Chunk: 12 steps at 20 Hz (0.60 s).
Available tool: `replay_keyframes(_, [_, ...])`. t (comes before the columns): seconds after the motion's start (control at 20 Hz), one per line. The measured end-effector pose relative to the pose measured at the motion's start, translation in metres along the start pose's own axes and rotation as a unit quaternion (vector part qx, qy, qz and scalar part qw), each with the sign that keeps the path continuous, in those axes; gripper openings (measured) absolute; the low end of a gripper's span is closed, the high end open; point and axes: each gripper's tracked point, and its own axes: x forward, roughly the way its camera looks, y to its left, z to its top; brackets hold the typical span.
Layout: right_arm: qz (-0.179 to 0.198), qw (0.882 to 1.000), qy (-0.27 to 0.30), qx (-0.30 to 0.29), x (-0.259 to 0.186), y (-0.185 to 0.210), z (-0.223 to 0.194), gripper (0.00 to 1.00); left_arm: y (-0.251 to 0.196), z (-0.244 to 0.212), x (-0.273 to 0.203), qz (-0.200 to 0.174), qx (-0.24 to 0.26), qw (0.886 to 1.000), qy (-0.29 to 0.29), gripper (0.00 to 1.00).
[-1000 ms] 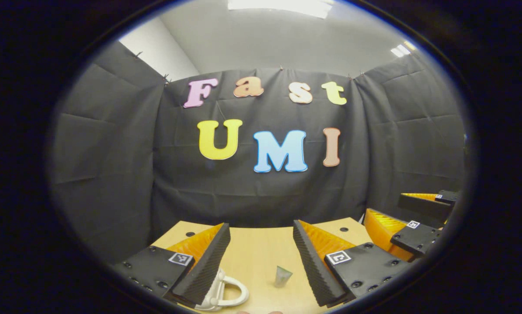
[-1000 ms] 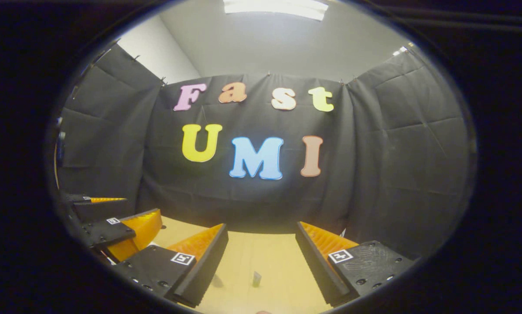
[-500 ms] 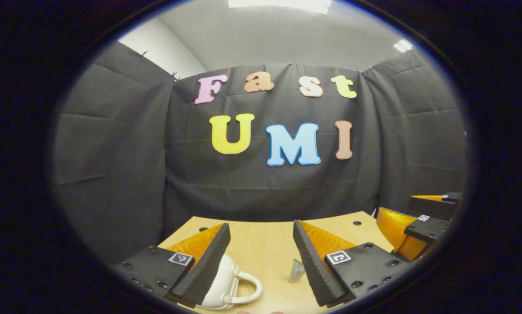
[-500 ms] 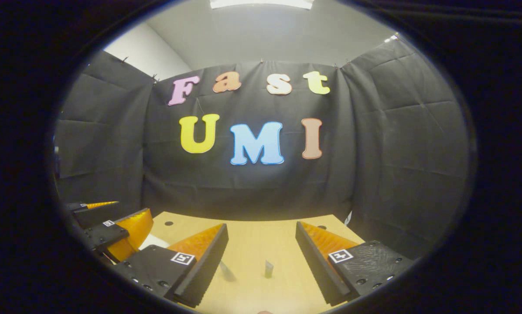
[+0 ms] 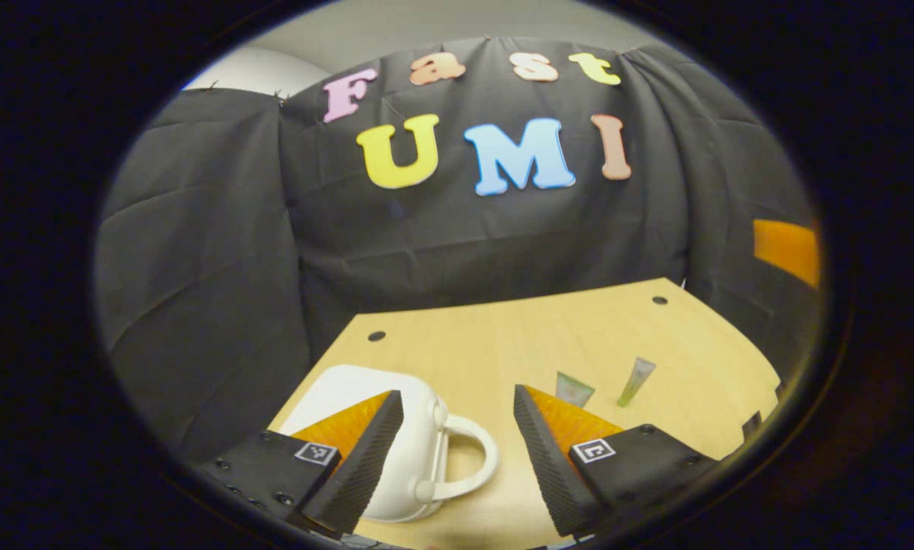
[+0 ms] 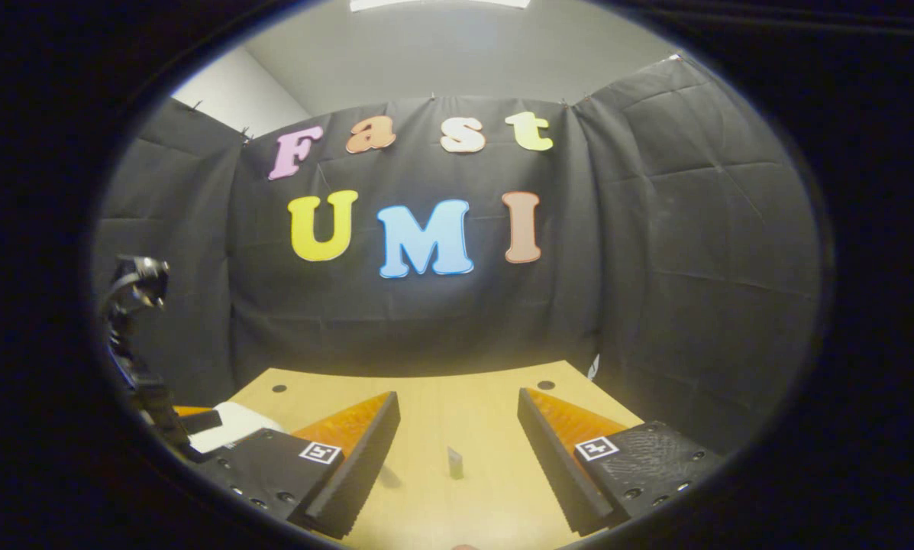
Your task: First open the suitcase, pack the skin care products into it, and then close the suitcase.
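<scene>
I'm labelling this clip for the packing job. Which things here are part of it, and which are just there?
Part of the job:
white suitcase, shut, handle facing right
two skin care tubes on the table
left tool, open above the suitcase handle
right tool, open

Just there:
wooden table
black cloth wall

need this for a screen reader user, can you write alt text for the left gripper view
The left gripper hangs open above a small white hard-shell suitcase, closed, its loop handle between the fingers. It lies on a light wooden table, with two small green skin care tubes further right.
</scene>
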Motion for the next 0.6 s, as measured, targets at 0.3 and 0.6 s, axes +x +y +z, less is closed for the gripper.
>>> replay_keyframes(0.3, [-0.064, 0.998, 0.017, -0.017, -0.013, -0.051, -0.007, 0.95, -0.019, -0.1, 0.064, -0.013, 0.021, 0.989, 0.145, 0.98])
replay_keyframes(0.6, [-0.098, 0.992, 0.065, -0.036, -0.027, -0.076, -0.03, 0.94, -0.02, -0.148, 0.095, 0.004, 0.026, 0.975, 0.222, 0.94])
